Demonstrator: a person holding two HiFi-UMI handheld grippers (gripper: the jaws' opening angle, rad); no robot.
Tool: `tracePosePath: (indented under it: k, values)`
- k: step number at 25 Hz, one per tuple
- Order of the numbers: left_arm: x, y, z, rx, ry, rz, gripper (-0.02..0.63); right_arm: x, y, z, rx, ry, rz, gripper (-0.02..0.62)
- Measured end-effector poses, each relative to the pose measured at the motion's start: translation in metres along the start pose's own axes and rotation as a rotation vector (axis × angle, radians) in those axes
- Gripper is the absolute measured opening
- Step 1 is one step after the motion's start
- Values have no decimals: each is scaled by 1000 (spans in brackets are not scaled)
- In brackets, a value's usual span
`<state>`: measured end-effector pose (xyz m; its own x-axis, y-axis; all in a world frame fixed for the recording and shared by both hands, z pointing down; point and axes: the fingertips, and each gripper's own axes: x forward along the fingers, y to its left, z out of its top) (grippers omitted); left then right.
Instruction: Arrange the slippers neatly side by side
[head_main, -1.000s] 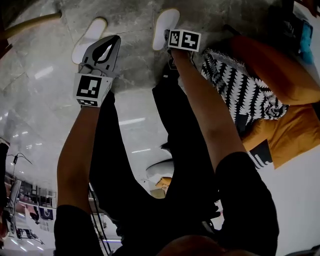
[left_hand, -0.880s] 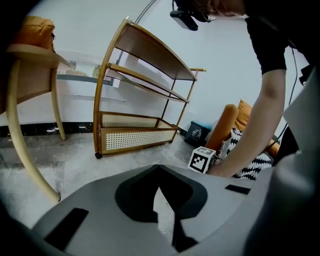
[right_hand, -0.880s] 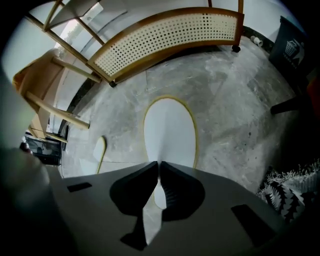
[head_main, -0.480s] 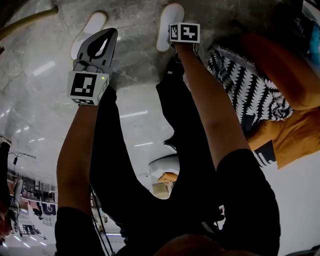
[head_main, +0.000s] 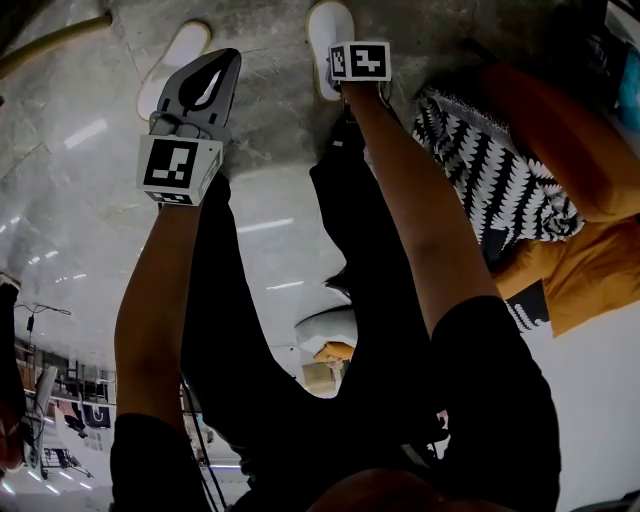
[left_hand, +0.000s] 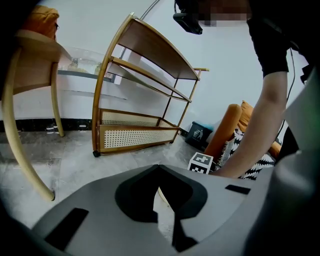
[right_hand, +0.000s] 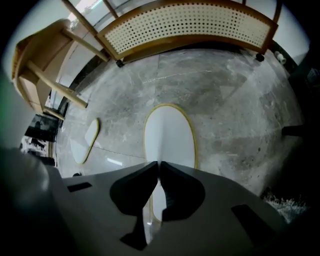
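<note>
left gripper (left_hand: 158, 169) jaws together, empty | right gripper (right_hand: 159, 164) likewise, over slipper (right_hand: 169, 132) | I judge it light, thin, floppy | I'd pinch its yellow rim, near end

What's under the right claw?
A white slipper with a yellow edge, flat on the grey floor. The right claw covers its near end.

- The grey left gripper (head_main: 228, 60), with a black-and-white marker cube at its back and its jaws together at the tip, hangs just beside a white oval slipper (head_main: 172, 68) on the grey stone floor (head_main: 270, 120).
- The right gripper (head_main: 360, 62) shows only its marker cube, next to a second white slipper (head_main: 328, 28).
- A black-and-white zigzag cushion (head_main: 490, 170) lies against orange upholstery (head_main: 570, 150).
</note>
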<state>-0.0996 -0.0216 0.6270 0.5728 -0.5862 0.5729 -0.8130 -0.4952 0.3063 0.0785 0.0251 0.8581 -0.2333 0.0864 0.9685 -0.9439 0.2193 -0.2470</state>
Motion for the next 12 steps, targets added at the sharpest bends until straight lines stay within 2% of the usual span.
tracePosePath:
  k: [4,12]
  values:
    - [-2,-2,2,11,1,-10,14,0,-4,-1,118,-6,5,43]
    - [-5,4,3,1,-4,5,14,0,-4,-2,74,-8,7,49]
